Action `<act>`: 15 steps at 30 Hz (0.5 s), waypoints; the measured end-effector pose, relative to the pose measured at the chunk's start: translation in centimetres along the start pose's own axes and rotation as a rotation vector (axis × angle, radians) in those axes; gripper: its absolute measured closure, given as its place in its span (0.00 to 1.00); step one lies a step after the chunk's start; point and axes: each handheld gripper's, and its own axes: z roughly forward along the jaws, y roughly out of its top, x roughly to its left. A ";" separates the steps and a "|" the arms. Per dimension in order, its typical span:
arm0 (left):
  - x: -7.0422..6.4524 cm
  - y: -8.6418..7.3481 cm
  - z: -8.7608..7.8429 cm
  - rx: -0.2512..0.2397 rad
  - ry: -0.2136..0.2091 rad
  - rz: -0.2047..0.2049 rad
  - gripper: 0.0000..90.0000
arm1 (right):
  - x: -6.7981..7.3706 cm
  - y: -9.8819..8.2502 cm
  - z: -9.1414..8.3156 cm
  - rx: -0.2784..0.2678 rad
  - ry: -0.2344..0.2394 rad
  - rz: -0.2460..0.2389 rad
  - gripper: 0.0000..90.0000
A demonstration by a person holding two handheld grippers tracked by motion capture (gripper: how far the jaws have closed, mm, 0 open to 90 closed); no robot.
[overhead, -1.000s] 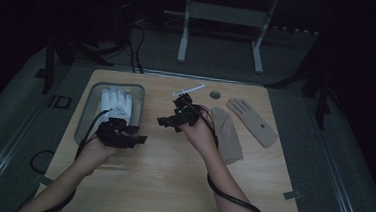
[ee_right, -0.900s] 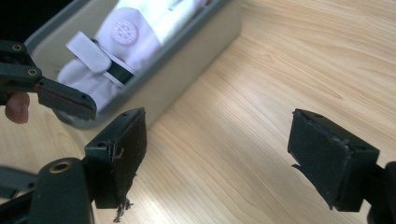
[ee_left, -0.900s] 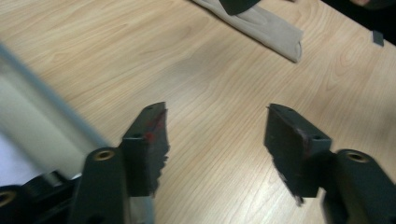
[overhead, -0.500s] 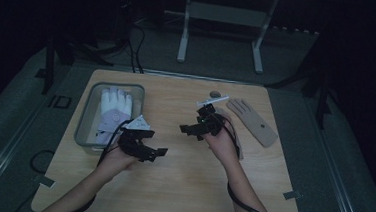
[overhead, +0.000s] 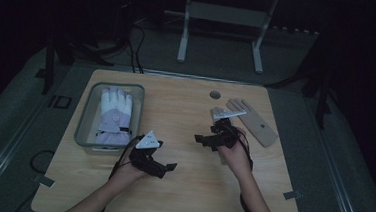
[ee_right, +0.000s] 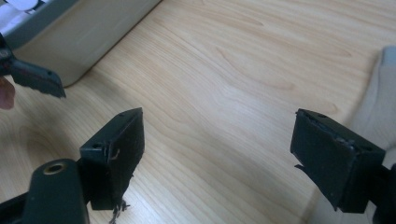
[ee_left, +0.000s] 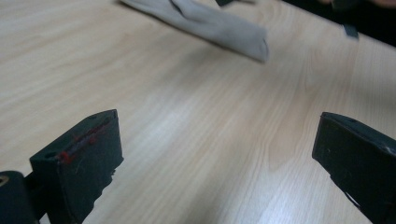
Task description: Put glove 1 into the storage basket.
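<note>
High view, going left to right: a grey tray (overhead: 86,113) sits up and to the left of the left tool (overhead: 162,167), and there's a white and lilac winter glove (overhead: 114,115) lying flat inside it. The left tool hovers just off the tray's near right corner, over bare desk (overhead: 179,200). Its jaws have just been opening, and in the left gripper view they're spread wide with nothing but wood grain between them. Ahead of that tool, well past the jaw tips, you can see one beige glove (ee_left: 210,23) lying on the desk.

Next over is the right tool (overhead: 204,139), held near the middle of the desk and pointing back toward the tray. The right gripper view has its jaws wide apart too, nothing gripped, just desk in the gap. The tray's wall (ee_right: 88,32) is off ahead to the left of its jaws, and a bit of beige glove (ee_right: 380,107) sits right next to its right jaw.

Furthest right in the high view, beyond the right tool, a second beige glove (overhead: 253,121) lies flat, fingers pointing away from the person.
</note>
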 end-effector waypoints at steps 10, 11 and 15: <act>-1.5 -2.6 1.3 -0.004 -0.009 0.029 0.02 | -1.0 -3.1 -0.4 0.002 -0.027 0.003 0.19; -1.6 -2.7 1.3 -0.012 -0.008 0.034 0.02 | -1.2 -3.3 -0.4 0.005 -0.028 0.004 0.18; -1.7 -3.1 1.3 -0.031 0.024 0.053 0.02 | -1.4 -3.9 -0.7 0.000 -0.022 0.009 0.17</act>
